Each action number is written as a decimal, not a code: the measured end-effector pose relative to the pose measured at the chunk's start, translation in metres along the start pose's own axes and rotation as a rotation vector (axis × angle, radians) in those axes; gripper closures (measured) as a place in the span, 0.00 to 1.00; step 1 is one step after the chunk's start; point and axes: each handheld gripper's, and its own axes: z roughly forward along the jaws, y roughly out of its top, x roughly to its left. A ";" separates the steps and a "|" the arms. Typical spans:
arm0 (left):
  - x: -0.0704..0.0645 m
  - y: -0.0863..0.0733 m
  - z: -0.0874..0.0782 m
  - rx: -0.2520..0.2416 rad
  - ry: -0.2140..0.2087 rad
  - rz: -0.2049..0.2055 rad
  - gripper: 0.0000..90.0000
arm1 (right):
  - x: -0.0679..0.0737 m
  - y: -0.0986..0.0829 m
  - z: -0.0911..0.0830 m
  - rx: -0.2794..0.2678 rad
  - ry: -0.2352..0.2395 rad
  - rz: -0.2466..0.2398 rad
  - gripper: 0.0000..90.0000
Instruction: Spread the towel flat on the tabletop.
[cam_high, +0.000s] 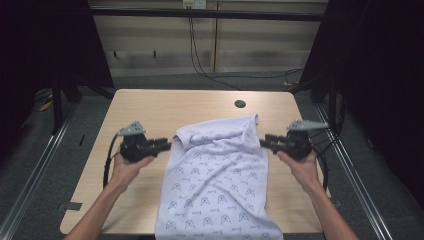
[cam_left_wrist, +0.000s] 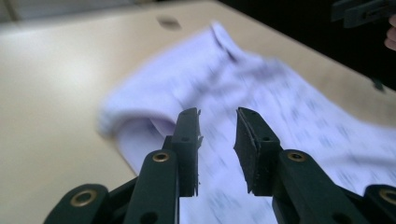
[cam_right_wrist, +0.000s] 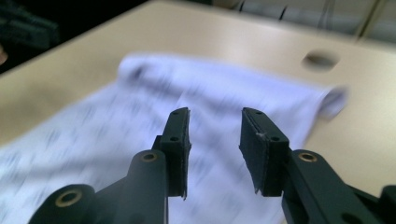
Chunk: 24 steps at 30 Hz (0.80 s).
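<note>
Flanking patterned cloth (cam_high: 215, 170) on table (cam_high: 150, 107) — L gripper (cam_high: 166, 145) & R gripper (cam_high: 265, 142), both jaws parted, empty.

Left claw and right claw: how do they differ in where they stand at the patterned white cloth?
The left claw is at the patterned white cloth's rounded, folded-over far corner; the right claw is at the side whose far corner flips up. The left claw points toward the table's right, the right claw toward its left. Both are open, with nothing between the jaws, over the light wooden table.

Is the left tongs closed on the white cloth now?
No, the left tongs stands open, with a clear gap between its jaws above the cloth.
</note>
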 end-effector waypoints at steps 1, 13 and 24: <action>-0.004 -0.010 0.004 0.033 -0.014 0.003 0.78 | 0.005 -0.013 0.002 0.021 0.028 -0.001 0.70; -0.022 -0.057 0.032 0.235 -0.023 0.069 0.98 | 0.017 -0.088 0.026 0.252 -0.001 -0.046 0.69; -0.058 -0.083 -0.003 0.303 -0.149 0.043 0.92 | 0.032 -0.107 -0.009 0.324 0.060 -0.037 1.00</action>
